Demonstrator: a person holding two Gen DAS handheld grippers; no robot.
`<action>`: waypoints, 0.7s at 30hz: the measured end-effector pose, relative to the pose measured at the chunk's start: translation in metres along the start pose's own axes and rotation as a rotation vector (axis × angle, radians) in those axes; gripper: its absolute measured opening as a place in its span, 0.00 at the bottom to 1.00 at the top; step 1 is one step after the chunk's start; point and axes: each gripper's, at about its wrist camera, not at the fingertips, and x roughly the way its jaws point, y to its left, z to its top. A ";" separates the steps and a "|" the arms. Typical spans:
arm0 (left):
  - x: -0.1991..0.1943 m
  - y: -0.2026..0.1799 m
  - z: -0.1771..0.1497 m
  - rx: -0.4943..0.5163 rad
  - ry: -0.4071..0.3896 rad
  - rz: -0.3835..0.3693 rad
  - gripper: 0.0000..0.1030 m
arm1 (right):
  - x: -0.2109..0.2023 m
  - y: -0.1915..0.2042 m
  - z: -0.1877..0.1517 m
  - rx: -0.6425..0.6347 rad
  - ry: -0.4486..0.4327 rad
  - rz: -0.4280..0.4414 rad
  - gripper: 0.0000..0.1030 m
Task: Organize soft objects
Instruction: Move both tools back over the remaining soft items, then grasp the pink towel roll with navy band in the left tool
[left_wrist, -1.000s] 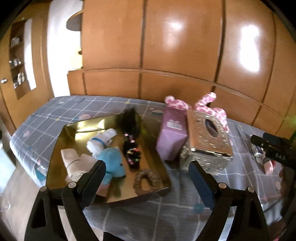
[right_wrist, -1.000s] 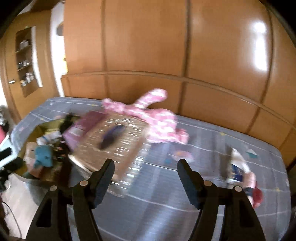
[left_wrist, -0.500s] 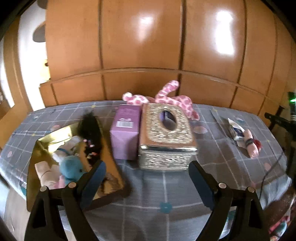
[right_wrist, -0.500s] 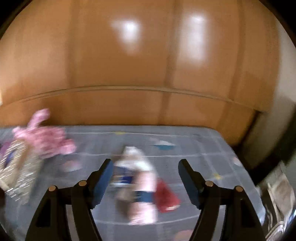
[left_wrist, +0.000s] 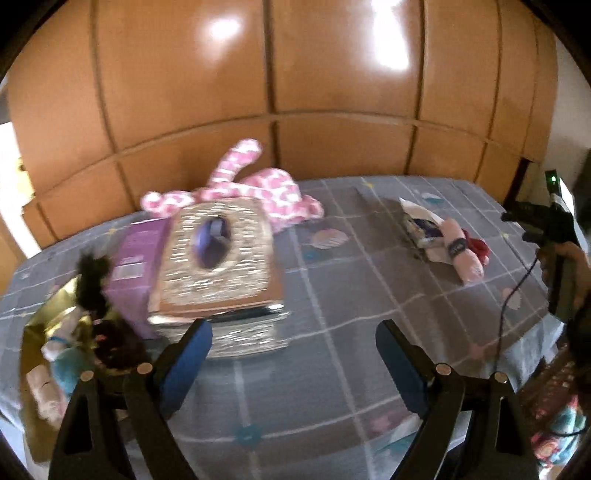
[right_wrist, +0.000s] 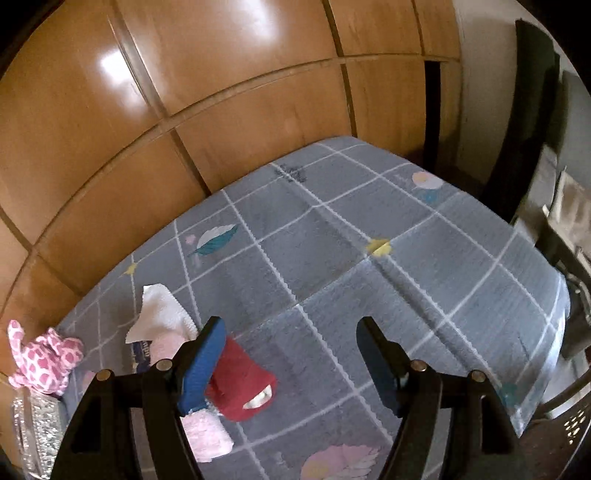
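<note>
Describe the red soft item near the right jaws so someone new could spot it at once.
Start at the grey checked bedcover below the wooden wall panels. Near its front edge lies a small pile beside the right gripper: a white cloth, a pink fluffy roll, and the red piece. It is the only dark red thing there.

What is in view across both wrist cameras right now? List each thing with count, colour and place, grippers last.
Bedsheet: one, grey with white grid, covering the surface.
Tissue box: one, silver glitter, centre-left.
Purple box: one, against the tissue box's left side.
Plush toy: one, pink-and-white spotted, behind the tissue box.
Tray: one, gold, far left, holding small soft toys and dark hair ties, blurred.
Rolled cloths: a small pile, white, pink and red, right part of sheet.
Wardrobe: wooden panels, behind.
Left gripper: open, empty.
Right gripper: open, over the pile.
</note>
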 end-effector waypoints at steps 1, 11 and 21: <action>0.007 -0.008 0.004 0.009 0.013 -0.019 0.84 | -0.001 0.000 -0.001 0.002 -0.002 0.005 0.72; 0.067 -0.088 0.037 0.099 0.067 -0.199 0.77 | 0.005 0.010 -0.002 -0.038 0.022 0.010 0.72; 0.126 -0.165 0.068 0.126 0.161 -0.352 0.50 | 0.004 0.001 0.001 0.018 0.028 0.044 0.72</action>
